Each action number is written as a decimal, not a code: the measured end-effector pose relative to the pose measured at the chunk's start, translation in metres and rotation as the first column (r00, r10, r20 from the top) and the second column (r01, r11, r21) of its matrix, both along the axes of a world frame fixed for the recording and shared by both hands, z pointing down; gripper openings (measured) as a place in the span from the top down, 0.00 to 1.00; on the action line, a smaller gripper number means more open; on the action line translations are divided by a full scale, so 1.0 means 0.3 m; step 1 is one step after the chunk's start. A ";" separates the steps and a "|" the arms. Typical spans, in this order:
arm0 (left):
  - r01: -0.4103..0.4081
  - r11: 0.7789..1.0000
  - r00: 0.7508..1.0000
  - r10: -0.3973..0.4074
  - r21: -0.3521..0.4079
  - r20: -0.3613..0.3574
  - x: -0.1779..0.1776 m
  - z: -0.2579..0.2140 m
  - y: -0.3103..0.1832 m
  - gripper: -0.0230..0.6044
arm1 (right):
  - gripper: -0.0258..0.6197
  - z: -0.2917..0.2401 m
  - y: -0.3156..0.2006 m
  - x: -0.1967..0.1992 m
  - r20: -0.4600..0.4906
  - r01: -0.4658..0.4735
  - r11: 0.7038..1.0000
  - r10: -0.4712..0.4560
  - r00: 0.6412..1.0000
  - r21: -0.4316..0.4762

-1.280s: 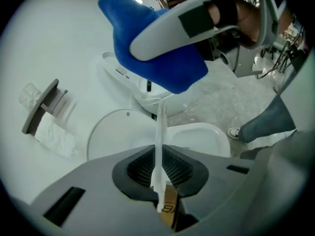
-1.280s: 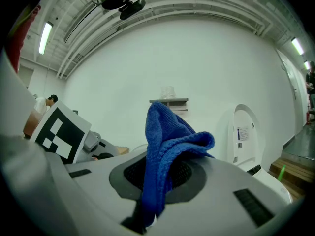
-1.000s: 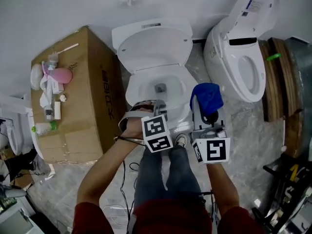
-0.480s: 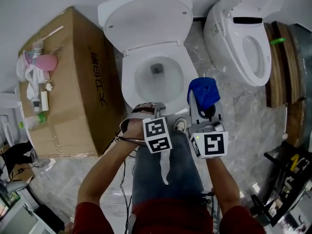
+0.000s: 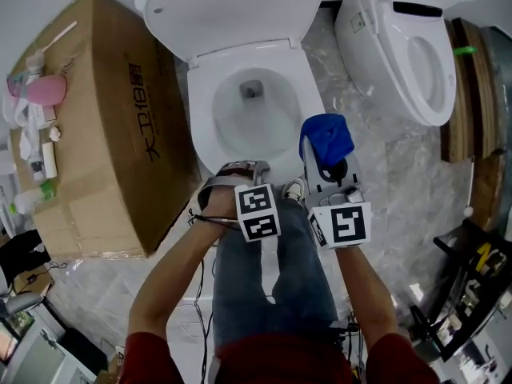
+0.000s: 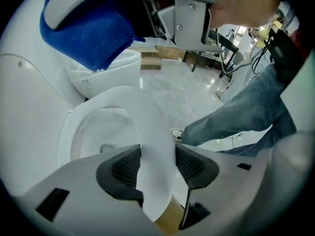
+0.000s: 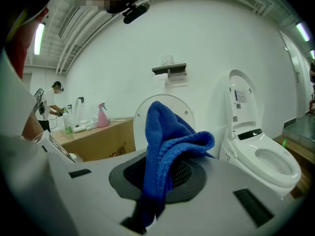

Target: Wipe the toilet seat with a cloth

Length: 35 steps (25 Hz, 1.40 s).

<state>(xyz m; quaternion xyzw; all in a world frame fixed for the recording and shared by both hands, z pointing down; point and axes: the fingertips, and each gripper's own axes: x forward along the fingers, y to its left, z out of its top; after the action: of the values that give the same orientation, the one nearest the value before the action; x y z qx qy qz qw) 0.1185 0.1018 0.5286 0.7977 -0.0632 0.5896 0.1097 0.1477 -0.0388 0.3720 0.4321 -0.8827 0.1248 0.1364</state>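
Cloth [image 7: 170,146] upright, seat [image 5: 200,118] long axis fwd

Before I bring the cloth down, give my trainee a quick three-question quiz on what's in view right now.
1. Multiple choice: what is the right tool shut on? A) a blue cloth B) a sponge C) nothing
2. True or false: the lid of the toilet directly in front of the person is down.
3. Short answer: what does the pink spray bottle stand on?

Key: 1) A. 2) False: the lid is raised and the bowl is open to view. 3) The cardboard box to the left of the toilet in the head view.
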 end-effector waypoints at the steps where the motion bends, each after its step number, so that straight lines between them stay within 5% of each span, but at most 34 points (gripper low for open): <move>1: -0.003 1.000 1.000 0.003 -0.016 -0.001 0.001 0.027 0.006 0.58 | 0.87 0.023 0.002 -0.001 0.002 0.002 1.000 -0.002 1.000 0.002; 11: -0.025 0.985 1.000 0.022 -0.173 -0.018 0.019 0.282 0.054 0.51 | 0.87 0.229 0.009 -0.006 -0.008 0.009 1.000 -0.009 1.000 -0.010; 35: 0.019 0.989 0.999 -0.014 -0.148 0.035 0.009 0.598 0.065 0.49 | 0.87 0.376 0.045 0.014 -0.031 0.008 0.997 -0.010 0.999 -0.071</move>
<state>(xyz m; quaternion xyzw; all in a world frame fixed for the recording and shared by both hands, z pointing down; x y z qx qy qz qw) 0.1213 0.1212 0.7080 0.7766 -0.0276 0.6052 0.1726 0.1518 -0.0254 0.4847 0.4251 -0.8773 0.1487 0.1659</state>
